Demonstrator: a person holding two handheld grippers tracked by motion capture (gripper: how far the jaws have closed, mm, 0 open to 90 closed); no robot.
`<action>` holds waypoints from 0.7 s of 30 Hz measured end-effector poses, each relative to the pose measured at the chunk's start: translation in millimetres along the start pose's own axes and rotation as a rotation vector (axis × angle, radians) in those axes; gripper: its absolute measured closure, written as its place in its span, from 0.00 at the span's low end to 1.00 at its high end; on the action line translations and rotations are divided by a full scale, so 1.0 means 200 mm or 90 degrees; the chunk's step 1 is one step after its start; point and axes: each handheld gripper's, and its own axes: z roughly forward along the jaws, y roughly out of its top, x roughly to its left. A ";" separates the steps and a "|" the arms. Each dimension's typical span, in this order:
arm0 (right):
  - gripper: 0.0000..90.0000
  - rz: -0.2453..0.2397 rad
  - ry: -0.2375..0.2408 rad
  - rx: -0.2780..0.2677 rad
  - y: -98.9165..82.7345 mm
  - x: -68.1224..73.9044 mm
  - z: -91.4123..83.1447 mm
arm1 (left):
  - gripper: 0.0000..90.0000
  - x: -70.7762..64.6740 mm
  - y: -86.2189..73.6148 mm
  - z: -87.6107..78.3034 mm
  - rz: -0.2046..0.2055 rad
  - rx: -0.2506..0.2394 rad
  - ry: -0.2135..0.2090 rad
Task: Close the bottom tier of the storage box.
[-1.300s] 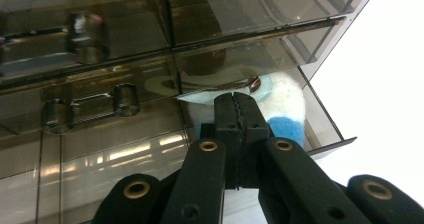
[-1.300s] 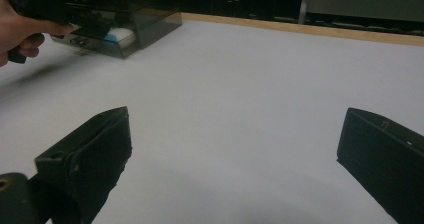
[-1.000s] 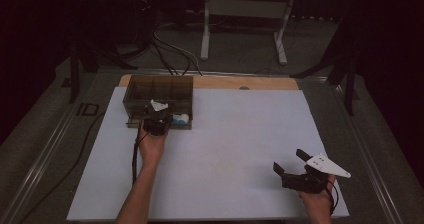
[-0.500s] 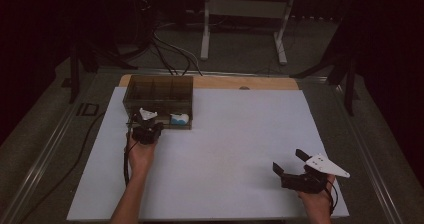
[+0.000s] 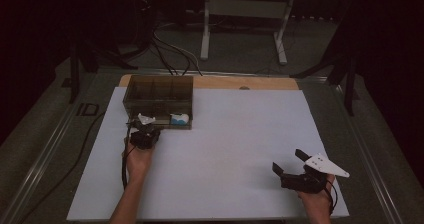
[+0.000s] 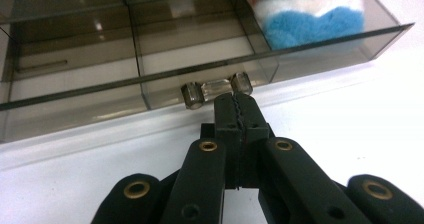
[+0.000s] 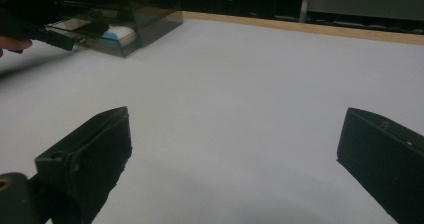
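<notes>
Smoky translucent plastic forms the drawer organiser (image 5: pixel 159 96) at the upper left of the white table sheet (image 5: pixel 240 149) in the high view. Its bottom drawer (image 6: pixel 200 69) stands pulled out toward the person, split into compartments; a blue-and-white fuzzy item (image 6: pixel 307 14) lies in the compartment at the upper right of the left gripper view. Centre frame there, the left gripper (image 6: pixel 236 104) has its jaws clenched together, tips just at the drawer's clear handle (image 6: pixel 216 89); whether they pinch it I cannot tell. At the lower right of the high view, the right gripper (image 5: pixel 291 163) rests low over the sheet, jaws spread wide with nothing between them.
</notes>
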 end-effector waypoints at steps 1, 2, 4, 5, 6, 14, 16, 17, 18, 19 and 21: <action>0.01 0.000 0.000 0.000 0.00 0.00 0.00 | 1.00 0.00 0.00 0.00 0.002 0.004 0.001; 0.01 0.000 0.000 0.000 0.00 0.00 0.00 | 1.00 0.00 0.00 0.00 0.002 0.004 0.001; 0.01 0.001 0.000 0.000 0.00 0.00 0.00 | 1.00 0.00 -0.01 0.02 0.002 0.012 0.005; 0.01 0.000 0.000 0.001 0.00 0.00 0.00 | 1.00 0.00 -0.01 0.03 0.002 0.013 0.007; 0.01 -0.001 -0.001 0.001 0.00 0.00 0.00 | 1.00 0.00 -0.01 0.03 0.000 0.012 0.007; 0.01 -0.001 -0.001 0.000 0.00 0.00 0.00 | 1.00 0.00 0.00 0.04 -0.004 0.010 0.007; 0.01 -0.001 -0.001 -0.001 0.00 0.00 0.00 | 1.00 0.00 0.00 0.04 -0.007 0.010 0.006; 0.01 -0.001 -0.001 0.000 0.00 0.00 0.00 | 1.00 0.00 0.00 0.04 -0.009 0.009 0.006; 0.01 0.000 -0.001 0.000 0.00 0.00 0.00 | 1.00 0.00 0.00 0.04 -0.011 0.007 0.006; 0.01 0.001 -0.001 -0.001 0.00 0.00 0.00 | 1.00 0.00 0.00 0.04 -0.011 0.008 0.006; 0.01 0.000 -0.001 0.000 0.00 0.00 0.00 | 1.00 0.00 0.00 0.05 -0.013 0.009 0.006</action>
